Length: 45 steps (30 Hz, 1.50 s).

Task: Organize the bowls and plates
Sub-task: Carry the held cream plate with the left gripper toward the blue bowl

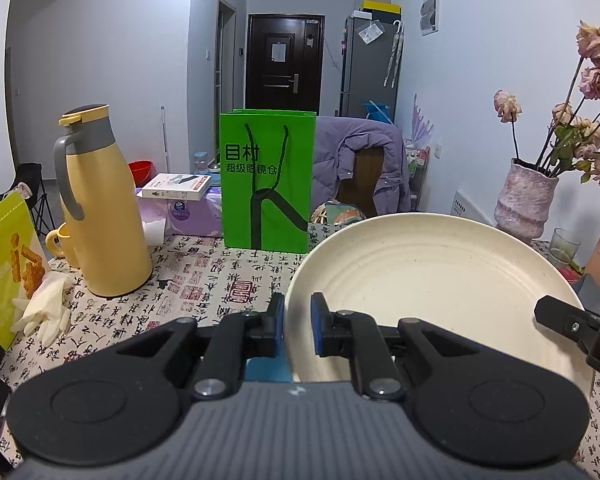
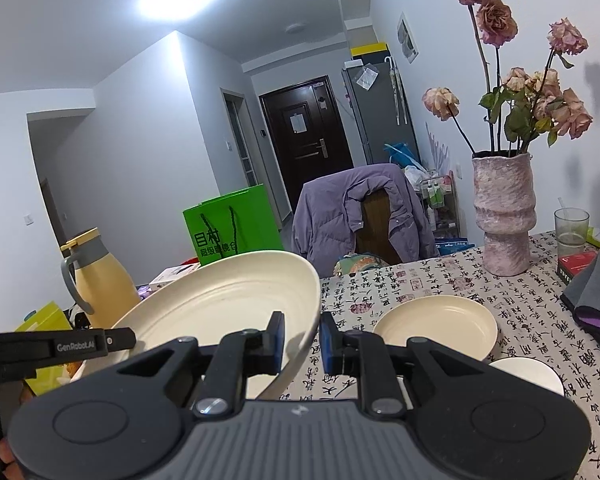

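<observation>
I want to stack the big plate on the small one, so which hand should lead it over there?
Right, probably. The right hand-held gripper clamps the big plate on the rim nearest the small plate. The left hand-held gripper holds the far rim.

We're in a lived-in home here, a dining corner opening onto a hallway: dark front door (image 1: 286,62) at the far end, grey fridge (image 1: 366,64) beside it, purple coat (image 2: 360,216) slung over a wooden chair, dried roses in a pink vase (image 2: 504,216), and a yellow thermos jug (image 1: 100,204) on the calligraphy-print bench cloth (image 1: 204,280)
</observation>
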Motion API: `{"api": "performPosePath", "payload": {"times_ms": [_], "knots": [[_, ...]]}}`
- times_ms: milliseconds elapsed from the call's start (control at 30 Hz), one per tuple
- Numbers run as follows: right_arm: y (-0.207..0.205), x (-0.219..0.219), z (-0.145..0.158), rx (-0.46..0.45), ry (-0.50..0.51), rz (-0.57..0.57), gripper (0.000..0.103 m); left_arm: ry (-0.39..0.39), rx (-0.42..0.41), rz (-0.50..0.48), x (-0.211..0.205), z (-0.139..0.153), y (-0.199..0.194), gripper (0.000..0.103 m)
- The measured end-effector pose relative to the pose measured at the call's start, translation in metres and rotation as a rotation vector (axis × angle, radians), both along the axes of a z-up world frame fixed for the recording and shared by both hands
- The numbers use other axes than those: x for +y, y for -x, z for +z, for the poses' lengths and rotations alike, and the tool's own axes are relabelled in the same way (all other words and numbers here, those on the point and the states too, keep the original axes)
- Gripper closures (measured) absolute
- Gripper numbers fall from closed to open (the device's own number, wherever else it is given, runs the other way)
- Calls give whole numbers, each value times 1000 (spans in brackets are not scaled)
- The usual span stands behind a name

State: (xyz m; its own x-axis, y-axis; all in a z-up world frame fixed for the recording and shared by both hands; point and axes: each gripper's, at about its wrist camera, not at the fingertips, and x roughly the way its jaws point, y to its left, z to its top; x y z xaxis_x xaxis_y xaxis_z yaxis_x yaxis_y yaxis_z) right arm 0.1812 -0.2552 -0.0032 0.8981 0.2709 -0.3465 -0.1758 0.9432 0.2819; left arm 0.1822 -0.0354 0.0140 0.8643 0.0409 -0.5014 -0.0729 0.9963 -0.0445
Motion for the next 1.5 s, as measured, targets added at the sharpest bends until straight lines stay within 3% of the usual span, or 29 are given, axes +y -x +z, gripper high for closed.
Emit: {"api": "performPosePath", "payload": {"times_ms": [767,1500], "knots": [[60,-11,1,-31,1,2,85,9,-40,-9,-8,-4,62,89],[102,-20,-14,-36,-3,-4,85,15,-28,-35,-18,-23,101,89]]}}
